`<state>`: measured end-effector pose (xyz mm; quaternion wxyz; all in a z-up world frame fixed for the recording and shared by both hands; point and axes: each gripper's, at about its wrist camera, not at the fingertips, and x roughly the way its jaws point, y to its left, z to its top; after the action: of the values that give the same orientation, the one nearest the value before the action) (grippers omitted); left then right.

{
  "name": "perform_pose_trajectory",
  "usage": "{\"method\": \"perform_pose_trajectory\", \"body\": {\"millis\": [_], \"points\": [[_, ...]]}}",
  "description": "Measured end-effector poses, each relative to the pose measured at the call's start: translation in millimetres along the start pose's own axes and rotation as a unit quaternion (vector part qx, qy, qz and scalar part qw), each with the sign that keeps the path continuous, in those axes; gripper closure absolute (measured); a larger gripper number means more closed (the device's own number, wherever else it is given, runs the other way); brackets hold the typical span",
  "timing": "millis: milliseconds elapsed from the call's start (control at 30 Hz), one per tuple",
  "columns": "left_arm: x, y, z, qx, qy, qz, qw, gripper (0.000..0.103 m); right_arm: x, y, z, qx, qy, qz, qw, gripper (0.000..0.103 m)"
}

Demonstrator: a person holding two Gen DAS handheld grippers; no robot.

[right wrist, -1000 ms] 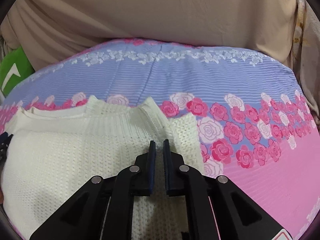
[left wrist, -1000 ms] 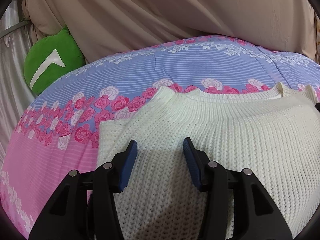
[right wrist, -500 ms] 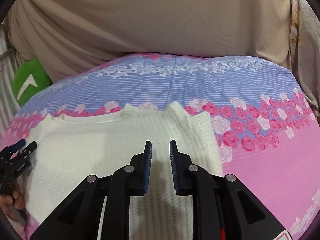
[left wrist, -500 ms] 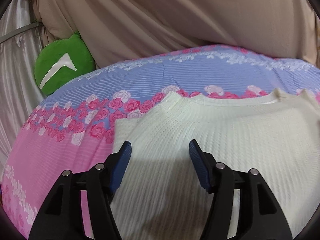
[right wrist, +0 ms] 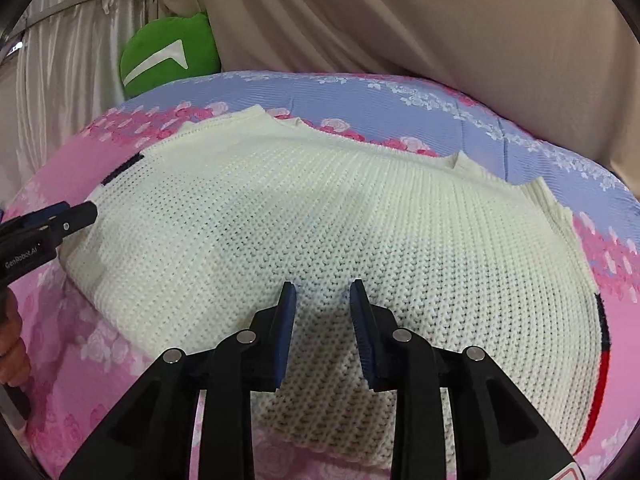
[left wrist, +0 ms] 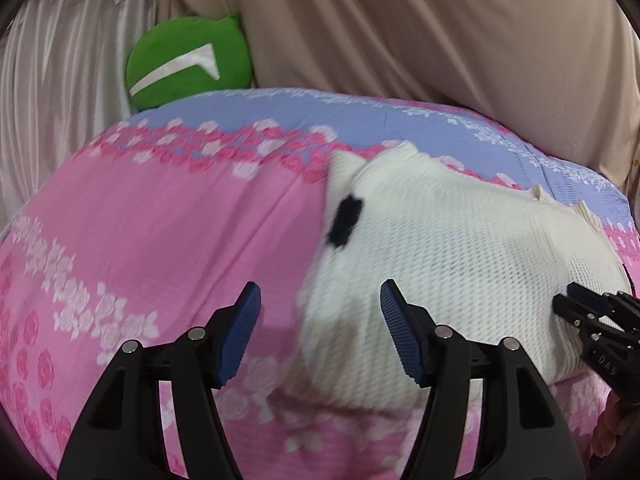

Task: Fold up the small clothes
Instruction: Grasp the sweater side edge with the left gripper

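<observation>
A cream knitted sweater point(right wrist: 340, 216) lies folded flat on the flowered bedspread point(right wrist: 520, 120), with a dark stripe at its left edge and a dark and red stripe at its right edge. It also shows in the left wrist view point(left wrist: 460, 248). My right gripper point(right wrist: 322, 292) is open and empty, above the sweater's near edge. My left gripper point(left wrist: 320, 300) is open wide and empty, over the sweater's left edge and the pink cloth. The left gripper shows at the left in the right wrist view point(right wrist: 52, 220); the right gripper shows at the right in the left wrist view point(left wrist: 592, 312).
A green cushion point(left wrist: 188, 60) with a white mark sits at the bed's far left corner. A beige drape point(left wrist: 440, 32) hangs behind the bed, and a pale curtain point(left wrist: 60, 72) hangs at the left. Pink bedspread point(left wrist: 160, 220) lies left of the sweater.
Both grippers have pulled back and up from the sweater. The right gripper's jaws have opened from nearly shut. The left gripper has swung left, off the sweater's left edge.
</observation>
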<state>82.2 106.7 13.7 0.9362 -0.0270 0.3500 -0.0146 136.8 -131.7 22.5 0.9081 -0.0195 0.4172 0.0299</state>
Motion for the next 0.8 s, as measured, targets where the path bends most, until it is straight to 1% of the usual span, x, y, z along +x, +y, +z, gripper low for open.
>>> {"method": "perform_pose_trajectory", "body": {"millis": [100,133,233,333,400,467,533,633,667,700,733,800], "points": [[-6.8,19.6,-3.0,-0.023,0.004,-0.003,0.9997,0.042,-5.7,-4.9,9.8,0.040,0.001,0.066,0.997,0.071],[-8.6,26.7,-2.7,-0.035,0.006,-0.010,0.9993,0.042,-4.1,-5.4,13.3,0.049,0.003,0.073,0.996,0.071],[-7.7,41.1,-0.4,-0.066,0.022,-0.051,0.9962,0.040,7.6,2.3,25.7,0.049,0.009,0.062,0.997,0.071],[0.7,45.3,0.3,-0.088,0.046,-0.080,0.9919,0.040,26.2,7.3,28.7,0.055,0.029,0.058,0.996,0.070],[6.1,42.4,-0.3,-0.090,0.057,-0.088,0.9905,0.039,27.4,10.6,24.4,0.046,0.020,0.050,0.998,0.070],[8.5,35.1,-1.4,-0.085,0.061,-0.095,0.9900,0.039,26.3,16.4,21.5,0.027,0.010,0.036,0.999,0.070],[11.8,25.2,-1.0,-0.072,0.064,-0.100,0.9903,0.037,23.1,17.1,21.3,0.031,0.006,0.031,0.999,0.070],[14.5,14.4,0.7,-0.058,0.067,-0.106,0.9904,0.034,10.0,5.9,27.5,0.056,-0.008,0.049,0.997,0.071],[16.0,12.0,1.5,-0.055,0.069,-0.107,0.9903,0.033,5.4,-0.1,30.1,0.062,-0.014,0.047,0.997,0.071],[19.2,9.8,3.3,-0.052,0.072,-0.109,0.9901,0.029,0.2,-11.3,32.5,0.070,-0.021,0.034,0.997,0.071],[23.6,7.0,5.0,-0.044,0.075,-0.107,0.9904,0.027,-3.5,-22.8,34.4,0.077,-0.026,0.022,0.996,0.071],[32.2,5.5,6.9,-0.032,0.082,-0.092,0.9918,0.027,-11.5,-56.2,35.2,0.101,-0.034,-0.003,0.994,0.070]]}}
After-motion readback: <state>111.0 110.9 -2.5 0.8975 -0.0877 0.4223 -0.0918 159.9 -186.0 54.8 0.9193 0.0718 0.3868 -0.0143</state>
